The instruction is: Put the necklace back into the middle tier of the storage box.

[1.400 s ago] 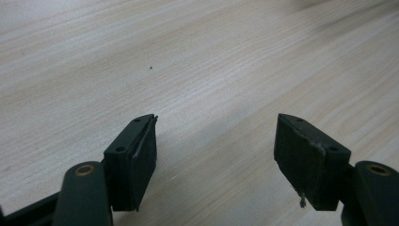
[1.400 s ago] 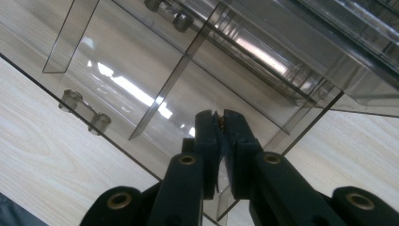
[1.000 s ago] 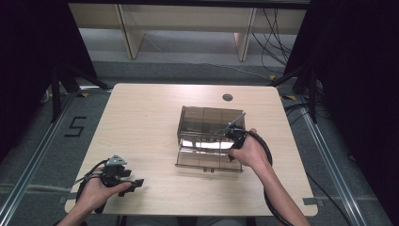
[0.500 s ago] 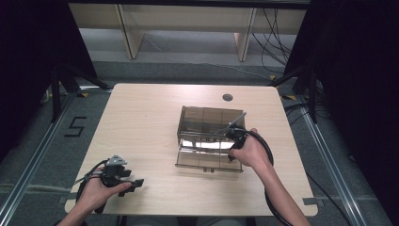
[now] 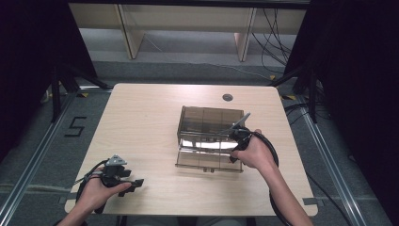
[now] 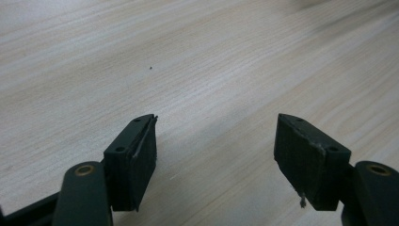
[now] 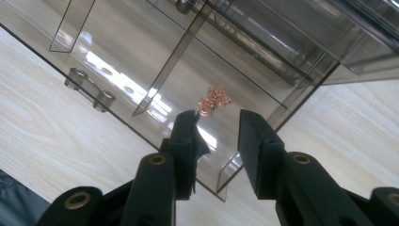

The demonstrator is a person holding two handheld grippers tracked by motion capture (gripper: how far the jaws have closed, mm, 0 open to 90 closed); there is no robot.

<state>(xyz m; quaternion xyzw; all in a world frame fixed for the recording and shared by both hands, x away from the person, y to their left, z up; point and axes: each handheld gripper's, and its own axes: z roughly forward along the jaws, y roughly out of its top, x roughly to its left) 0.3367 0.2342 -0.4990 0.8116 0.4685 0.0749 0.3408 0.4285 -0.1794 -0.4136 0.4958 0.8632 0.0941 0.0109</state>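
The right hand-held gripper [image 5: 234, 133] hangs over the near right part of a smoky clear plastic organizer box [image 5: 207, 136] that stands right of centre on the desk [image 5: 141, 117]; its jaws have just been opening and now stand apart with nothing pressed between them. Just beyond its pads, a small tangle of rose-gold chain [image 7: 213, 100] lies on the floor of a compartment. At the near left corner of the desk, the left hand-held gripper [image 5: 134, 182] rests with its jaws wide open over bare wood.
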